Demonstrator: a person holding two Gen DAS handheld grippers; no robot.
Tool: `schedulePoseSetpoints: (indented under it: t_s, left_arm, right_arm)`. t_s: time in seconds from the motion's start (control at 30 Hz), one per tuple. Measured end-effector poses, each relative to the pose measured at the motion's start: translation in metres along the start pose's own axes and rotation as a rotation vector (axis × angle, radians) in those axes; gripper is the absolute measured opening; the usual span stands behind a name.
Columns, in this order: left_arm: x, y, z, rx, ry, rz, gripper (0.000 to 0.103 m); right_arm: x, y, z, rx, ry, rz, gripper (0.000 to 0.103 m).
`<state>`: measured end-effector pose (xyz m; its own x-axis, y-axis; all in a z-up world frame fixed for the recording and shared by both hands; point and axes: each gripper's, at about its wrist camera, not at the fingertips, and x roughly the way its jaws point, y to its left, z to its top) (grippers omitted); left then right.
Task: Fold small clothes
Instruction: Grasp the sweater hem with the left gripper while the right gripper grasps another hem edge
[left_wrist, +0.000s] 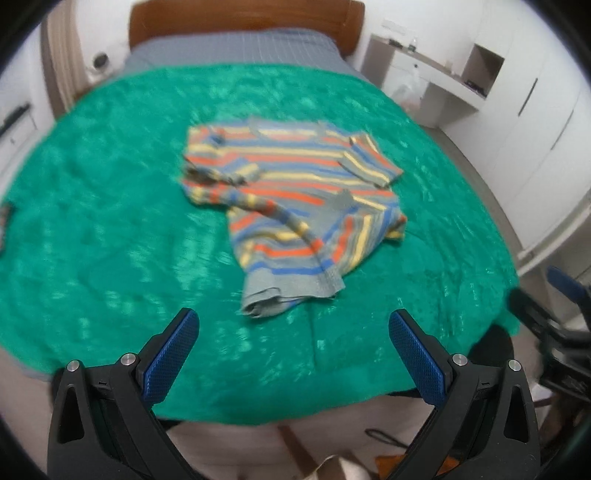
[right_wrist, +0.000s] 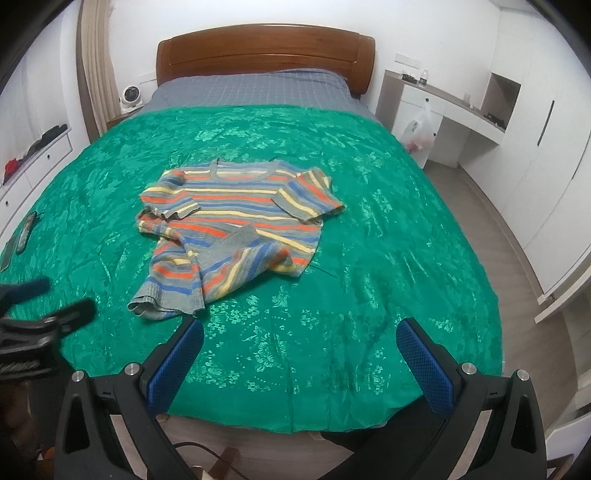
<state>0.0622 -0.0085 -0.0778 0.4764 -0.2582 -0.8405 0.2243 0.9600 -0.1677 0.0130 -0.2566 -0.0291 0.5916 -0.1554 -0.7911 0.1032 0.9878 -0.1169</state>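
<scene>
Bedroom with a wide bed

A wooden headboard (right_wrist: 266, 48) meets white walls; white wardrobes (right_wrist: 546, 155) and a built-in desk (right_wrist: 443, 99) line grey plank flooring (right_wrist: 517, 236).

Both cameras sit low beyond the foot edge of the bed (right_wrist: 424, 236), looking up its length toward the headboard (right_wrist: 264, 48). Each looks out between its own two spread fingers, which fill the bottom of the frame.

The left wrist view stands nearer the foot edge's left part and is blurred; the right gripper (left_wrist: 554, 317) shows at its right margin. The right wrist view sits further right and a little further back, sharp, with the left gripper (right_wrist: 44, 306) at its left margin.

Both share the green cover (left_wrist: 110, 221), the striped sweater (left_wrist: 291, 192) lying mid-bed, the headboard and the white cupboards (right_wrist: 546, 147) along the right wall.
</scene>
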Motion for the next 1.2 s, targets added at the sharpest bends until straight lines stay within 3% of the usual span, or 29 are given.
schedulePoseSetpoints:
  t_s: [0.2, 0.23, 0.3, 0.33, 0.43, 0.47, 0.53, 0.63, 0.67, 0.73, 0.8, 0.83, 0.93, 0.97, 1.0, 1.03, 1.2]
  left_arm:
    - [0.089, -0.024, 0.022, 0.036, 0.085, -0.047, 0.100]
    - [0.110, -0.027, 0.024, 0.030, 0.117, -0.046, 0.091]
    - [0.144, -0.027, 0.024, 0.033, 0.175, -0.010, 0.044]
    - [0.159, -0.021, 0.023, 0.024, 0.206, 0.015, 0.009]
    - [0.138, 0.009, 0.019, -0.097, 0.158, -0.116, 0.008]
    - [0.127, 0.018, 0.017, -0.114, 0.142, -0.139, 0.008]
    - [0.098, 0.044, 0.011, -0.144, 0.111, -0.164, 0.006]
    - [0.071, 0.079, 0.001, -0.197, 0.093, -0.144, 0.006]
    - [0.068, 0.087, -0.001, -0.212, 0.096, -0.145, 0.006]
    - [0.069, 0.102, -0.006, -0.236, 0.101, -0.146, 0.006]
    - [0.076, 0.110, -0.007, -0.256, 0.107, -0.131, 0.006]
    - [0.080, 0.114, -0.008, -0.276, 0.110, -0.139, 0.006]
    - [0.085, 0.129, -0.012, -0.355, 0.117, -0.170, 0.006]
    - [0.082, 0.132, -0.014, -0.361, 0.113, -0.165, 0.006]
    - [0.076, 0.136, -0.015, -0.363, 0.101, -0.158, 0.005]
    - [0.072, 0.139, -0.016, -0.363, 0.094, -0.156, 0.005]
    - [0.033, 0.150, -0.033, -0.337, 0.058, -0.164, 0.005]
  right_arm:
    - [0.009, -0.011, -0.007, 0.033, 0.019, 0.008, 0.103]
    - [0.010, -0.012, -0.008, 0.037, 0.022, 0.009, 0.103]
    - [0.011, -0.015, -0.011, 0.040, 0.023, 0.012, 0.103]
    - [0.012, -0.018, -0.012, 0.041, 0.020, 0.014, 0.103]
    - [0.012, -0.025, -0.011, 0.042, -0.003, 0.032, 0.103]
    - [0.013, -0.029, -0.008, 0.038, -0.027, 0.073, 0.103]
    - [0.019, -0.033, 0.004, 0.018, -0.075, 0.144, 0.103]
    - [0.053, -0.022, 0.034, -0.054, -0.125, 0.204, 0.103]
    - [0.068, -0.015, 0.043, -0.074, -0.101, 0.227, 0.103]
    - [0.123, 0.008, 0.070, -0.101, 0.029, 0.345, 0.101]
    - [0.166, 0.028, 0.081, -0.130, 0.121, 0.416, 0.091]
    - [0.201, 0.045, 0.085, -0.152, 0.210, 0.436, 0.089]
    - [0.253, 0.070, 0.080, -0.183, 0.322, 0.445, 0.068]
    - [0.270, 0.077, 0.077, -0.195, 0.352, 0.471, 0.048]
    - [0.274, 0.079, 0.074, -0.198, 0.349, 0.479, 0.023]
    - [0.273, 0.079, 0.073, -0.202, 0.323, 0.481, 0.009]
    - [0.179, 0.043, 0.060, -0.278, 0.165, 0.556, 0.008]
